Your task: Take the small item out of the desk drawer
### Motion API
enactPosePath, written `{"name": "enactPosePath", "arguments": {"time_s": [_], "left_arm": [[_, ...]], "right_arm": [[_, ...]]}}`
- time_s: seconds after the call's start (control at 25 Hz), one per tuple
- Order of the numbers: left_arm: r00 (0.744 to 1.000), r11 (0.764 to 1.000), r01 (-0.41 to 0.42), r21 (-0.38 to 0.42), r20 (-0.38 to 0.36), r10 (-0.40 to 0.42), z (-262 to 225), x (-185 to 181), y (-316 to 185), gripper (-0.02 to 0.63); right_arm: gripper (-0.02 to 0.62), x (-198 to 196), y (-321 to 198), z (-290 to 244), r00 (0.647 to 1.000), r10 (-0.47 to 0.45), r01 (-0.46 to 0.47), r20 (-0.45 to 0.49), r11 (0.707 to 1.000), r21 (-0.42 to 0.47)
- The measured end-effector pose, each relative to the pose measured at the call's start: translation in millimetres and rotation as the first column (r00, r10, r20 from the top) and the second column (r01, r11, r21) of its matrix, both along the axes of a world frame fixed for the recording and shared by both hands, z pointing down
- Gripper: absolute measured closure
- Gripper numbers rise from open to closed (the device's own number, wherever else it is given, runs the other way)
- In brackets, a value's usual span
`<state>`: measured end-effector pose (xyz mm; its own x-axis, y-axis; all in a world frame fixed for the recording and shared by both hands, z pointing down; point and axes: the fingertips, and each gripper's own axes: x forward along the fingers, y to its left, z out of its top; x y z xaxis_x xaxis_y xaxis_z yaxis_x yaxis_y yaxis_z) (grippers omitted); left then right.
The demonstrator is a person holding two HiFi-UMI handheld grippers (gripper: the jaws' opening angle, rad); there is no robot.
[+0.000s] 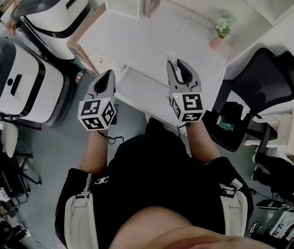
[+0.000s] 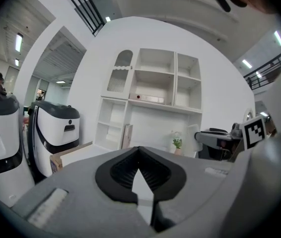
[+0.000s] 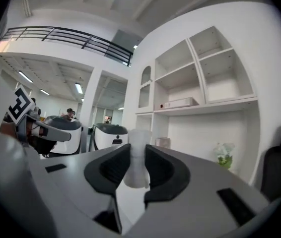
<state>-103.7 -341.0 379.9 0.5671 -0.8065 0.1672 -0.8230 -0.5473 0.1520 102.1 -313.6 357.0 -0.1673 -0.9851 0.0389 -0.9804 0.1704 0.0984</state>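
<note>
My right gripper (image 3: 136, 150) is clamped on the small item (image 3: 136, 168). It is a white, matte, waisted piece, narrow in the middle and flared at both ends. It stands upright between the black ribbed pads, and its top pokes out past the jaw tips. In the head view it shows as a pale nub at that gripper's (image 1: 177, 66) far end.

My left gripper (image 2: 139, 150) carries nothing. Its jaws meet at the tips, leaving only a diamond-shaped gap behind them, edged in the same ribbed black rubber. Both tools have smooth grey plastic bodies, and each carries a marker cube (image 1: 97, 113) with black-and-white squares at the hand end.

Both grippers are held up in front of me, side by side but apart, over the near edge of the white desk (image 1: 136, 40), which has a smooth top. A pale flat rectangular panel (image 1: 142, 90) juts from that edge between the two tools. I cannot tell whether it is the drawer.

Straight ahead of both jaws stands a white shelf unit (image 2: 150, 98) with boxy open compartments, one of them arch-topped. A small potted plant (image 1: 221, 31) sits beyond the right gripper, off to its right. A black mesh office chair (image 1: 261, 82) is further right of that tool. Left of the left gripper stand rounded, glossy white machines (image 1: 17, 82) with black tops.
</note>
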Motion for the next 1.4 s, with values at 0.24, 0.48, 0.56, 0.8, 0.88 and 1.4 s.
{"name": "enactPosePath", "arguments": {"time_s": [0.24,0.48,0.56,0.8,0.88,1.4], "left_arm": [[0.997,0.995,-0.081,0.05,-0.007,0.082,-25.1,32.9,3.3,0.592],[0.992,0.989,-0.127,0.075,-0.004,0.127,-34.0,58.8,5.8,0.591],[0.99,0.987,-0.138,0.076,0.0,0.139,-34.9,63.9,7.0,0.591],[0.989,0.986,-0.149,0.079,0.011,0.148,-35.1,78.1,6.6,0.592],[0.989,0.986,-0.147,0.077,0.011,0.147,-36.1,77.8,5.6,0.592],[0.992,0.989,-0.127,0.079,0.017,0.126,-33.5,66.0,12.9,0.591]], "right_arm": [[0.499,54.6,18.7,-18.4,0.981,0.18,-0.183,0.07,0.982,0.043],[0.499,68.8,25.0,-25.1,0.979,0.187,-0.193,0.078,0.978,0.075],[0.499,69.2,26.1,-26.2,0.98,0.18,-0.187,0.086,0.979,0.078],[0.497,76.4,22.5,-23.3,0.982,0.165,-0.173,0.094,0.982,0.08],[0.497,76.2,21.7,-22.8,0.982,0.163,-0.171,0.099,0.982,0.077],[0.497,62.7,29.5,-13.5,0.987,0.117,-0.125,0.112,0.99,0.064]]}}
